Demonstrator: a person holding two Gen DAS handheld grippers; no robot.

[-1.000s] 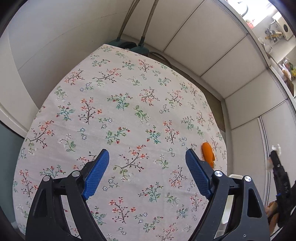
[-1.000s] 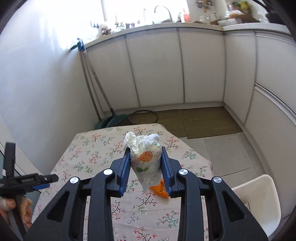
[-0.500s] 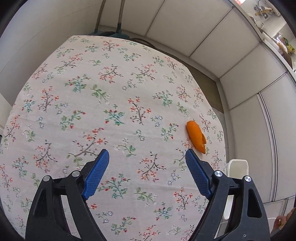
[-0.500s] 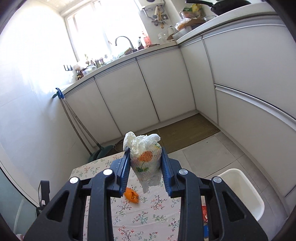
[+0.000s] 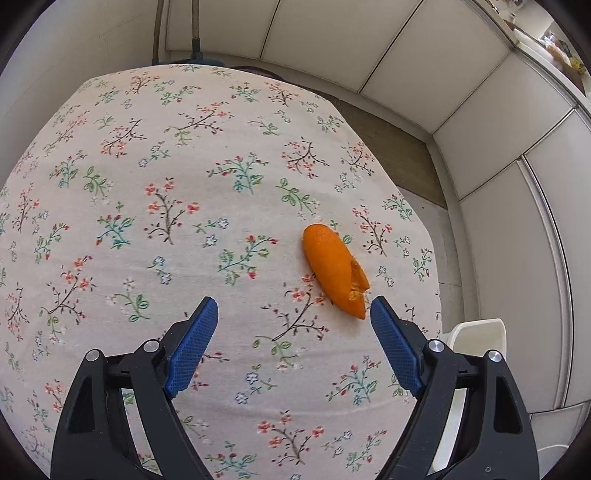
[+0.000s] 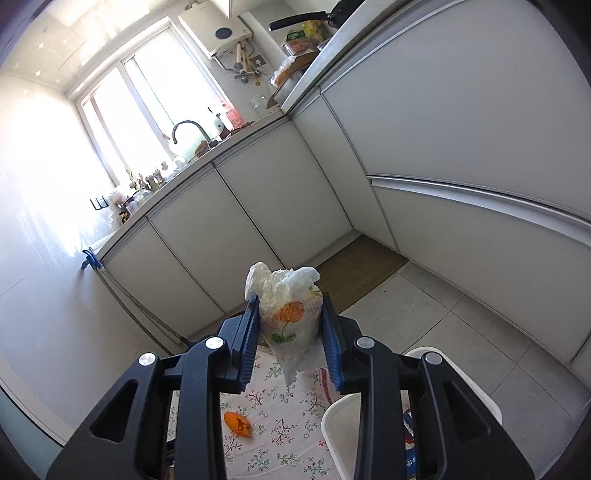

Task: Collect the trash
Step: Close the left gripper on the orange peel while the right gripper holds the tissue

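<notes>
The right hand-held gripper (image 6: 289, 325) clamps a crumpled paper cup (image 6: 290, 320) high above the floral tabletop (image 5: 192, 177), while the left hand-held gripper (image 5: 293, 310), jaws wide apart, hovers just beside an orange peel (image 5: 335, 270) lying near the white bin (image 6: 373, 435).

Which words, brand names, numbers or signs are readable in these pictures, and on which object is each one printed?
No text can be read in either view.
Green packet on the counter: has print, too small and blurred to read.
Red and blue wrappers in the white bin: print hidden and blurred.
Paper cup in the right gripper: only a flower picture, no words.
Tablecloth: flower pattern only.
</notes>
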